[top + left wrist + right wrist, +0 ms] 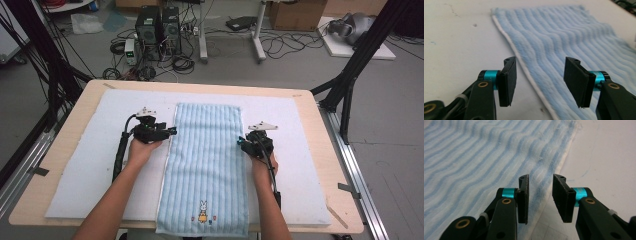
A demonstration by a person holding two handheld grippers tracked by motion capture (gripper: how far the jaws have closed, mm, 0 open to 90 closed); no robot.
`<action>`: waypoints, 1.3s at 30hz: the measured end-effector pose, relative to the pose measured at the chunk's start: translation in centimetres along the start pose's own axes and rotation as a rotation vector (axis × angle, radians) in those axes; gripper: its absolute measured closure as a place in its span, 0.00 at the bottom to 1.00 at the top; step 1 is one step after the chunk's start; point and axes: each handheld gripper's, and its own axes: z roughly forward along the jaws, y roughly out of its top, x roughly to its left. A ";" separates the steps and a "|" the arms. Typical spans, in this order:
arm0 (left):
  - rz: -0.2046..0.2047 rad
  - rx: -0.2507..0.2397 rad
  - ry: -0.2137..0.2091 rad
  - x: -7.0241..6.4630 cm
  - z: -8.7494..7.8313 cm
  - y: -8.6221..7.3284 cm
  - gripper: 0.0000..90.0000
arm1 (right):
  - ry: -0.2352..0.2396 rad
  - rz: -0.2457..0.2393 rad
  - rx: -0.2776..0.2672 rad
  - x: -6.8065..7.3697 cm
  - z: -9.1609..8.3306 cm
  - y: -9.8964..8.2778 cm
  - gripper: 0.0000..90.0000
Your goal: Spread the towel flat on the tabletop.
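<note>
A light blue striped towel (205, 165) lies flat and lengthwise on the white mat (95, 160), with a small rabbit picture (202, 211) near its front end that hangs over the table's edge. My left gripper (172, 131) sits at the towel's left edge and points right. In the left gripper view its jaws (540, 82) stand open, straddling the white-hemmed edge of the towel (564, 37). My right gripper (241, 142) sits at the towel's right edge and points left. In the right gripper view its jaws (540, 200) stand a little apart over the towel's border (474, 157), gripping nothing.
The mat covers most of the wooden table (320, 130). Black frame posts (350, 75) rise at both sides of the table. Beyond the far edge, computer towers (157, 27), cables and a cardboard box (297, 14) are on the floor.
</note>
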 end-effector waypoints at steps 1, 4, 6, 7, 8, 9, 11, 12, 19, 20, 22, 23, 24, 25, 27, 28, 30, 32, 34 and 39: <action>-0.013 0.003 0.010 0.2 0.4 0.2 0.50 | 0.005 -0.001 -0.009 0.0 -0.3 0.0 0.72; -0.056 0.009 0.039 0.9 1.6 0.9 0.51 | 0.020 -0.006 -0.028 0.1 -0.9 -0.1 0.70; -0.070 0.031 0.063 1.2 2.3 1.1 0.54 | 0.022 -0.012 -0.044 0.0 -1.2 -0.2 0.69; -0.072 0.039 0.066 1.2 2.6 1.0 0.57 | 0.022 -0.006 -0.045 -0.1 -1.3 -0.3 0.69; -0.062 0.043 0.077 1.1 2.9 1.0 0.59 | 0.023 -0.006 -0.050 -0.2 -1.4 -0.3 0.68; -0.038 0.044 0.097 0.9 3.0 1.0 0.62 | 0.021 0.000 -0.046 -0.3 -1.4 -0.4 0.68; 0.010 0.054 0.121 0.4 3.1 1.0 0.70 | 0.022 0.008 -0.038 -0.5 -1.5 -0.6 0.67; 0.057 0.062 0.145 0.0 3.1 0.9 0.75 | 0.021 0.013 -0.038 -0.6 -1.5 -0.6 0.66; 0.173 0.068 0.228 -0.9 3.3 0.9 0.98 | 0.018 0.016 -0.037 -0.7 -1.2 -0.6 0.66; 0.145 0.063 0.218 -0.7 3.3 0.9 0.98 | 0.018 0.018 -0.036 -0.6 -1.1 -0.6 0.66; 0.162 0.064 0.210 -0.7 3.2 0.9 0.97 | 0.011 0.009 -0.039 -0.8 -0.9 -0.5 0.67; 0.155 0.061 0.195 -0.6 3.2 0.9 0.91 | 0.009 0.018 -0.040 -0.9 -0.7 -0.4 0.67; 0.122 0.054 0.180 -0.4 3.2 0.9 0.76 | 0.008 0.023 -0.040 -1.3 -0.4 -0.2 0.67; 0.094 0.051 0.156 -0.1 3.0 0.9 0.64 | 0.009 0.037 -0.037 -1.6 -0.1 0.0 0.67; 0.068 0.018 0.122 0.2 2.4 0.9 0.56 | 0.011 0.046 -0.035 -2.1 0.6 0.6 0.67; 0.055 -0.002 0.106 0.3 2.0 0.9 0.53 | 0.010 0.045 -0.028 -2.3 1.0 1.1 0.66; 0.032 -0.034 0.055 0.4 1.2 1.1 0.48 | 0.004 0.024 -0.016 -2.6 1.9 2.1 0.65; 0.030 -0.040 0.005 0.4 0.7 1.2 0.43 | 0.019 0.018 -0.017 -2.9 3.0 2.9 0.64; 0.041 -0.049 -0.016 0.3 0.2 1.2 0.41 | -0.013 0.039 0.008 -3.2 4.2 3.6 0.68; 0.041 -0.051 -0.035 0.5 -0.3 0.7 0.40 | 0.016 0.040 0.031 -3.2 6.2 4.6 0.79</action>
